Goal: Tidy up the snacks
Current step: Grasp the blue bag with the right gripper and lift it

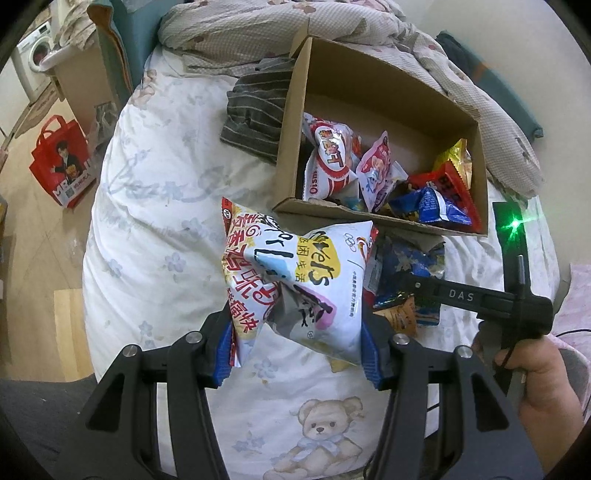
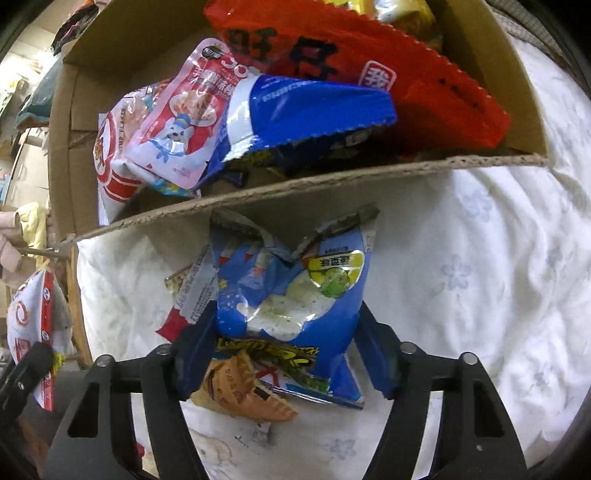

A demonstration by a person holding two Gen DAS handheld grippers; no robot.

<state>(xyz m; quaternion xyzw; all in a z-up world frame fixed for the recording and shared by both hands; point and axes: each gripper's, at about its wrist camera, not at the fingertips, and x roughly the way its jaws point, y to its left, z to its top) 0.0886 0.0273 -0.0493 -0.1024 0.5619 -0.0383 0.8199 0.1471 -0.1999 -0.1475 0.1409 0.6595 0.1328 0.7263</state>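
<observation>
My left gripper (image 1: 295, 354) is shut on a white puffed snack bag (image 1: 295, 280) with red and yellow print and holds it above the bed, just short of the cardboard box (image 1: 376, 214). The box holds several snack packs, among them a red pack (image 2: 369, 70) and a blue pack (image 2: 303, 110). My right gripper (image 2: 288, 350) has its fingers around a blue snack bag (image 2: 291, 291) lying on the bed against the box's near wall (image 2: 295, 188); its pads touch the bag's sides. A brown pack (image 2: 243, 391) lies under the bag.
The box sits on a white flowered bed cover (image 1: 155, 229). A striped grey cloth (image 1: 258, 107) lies left of the box and a rumpled quilt (image 1: 258, 29) behind it. A red bag (image 1: 62, 162) stands on the floor at left.
</observation>
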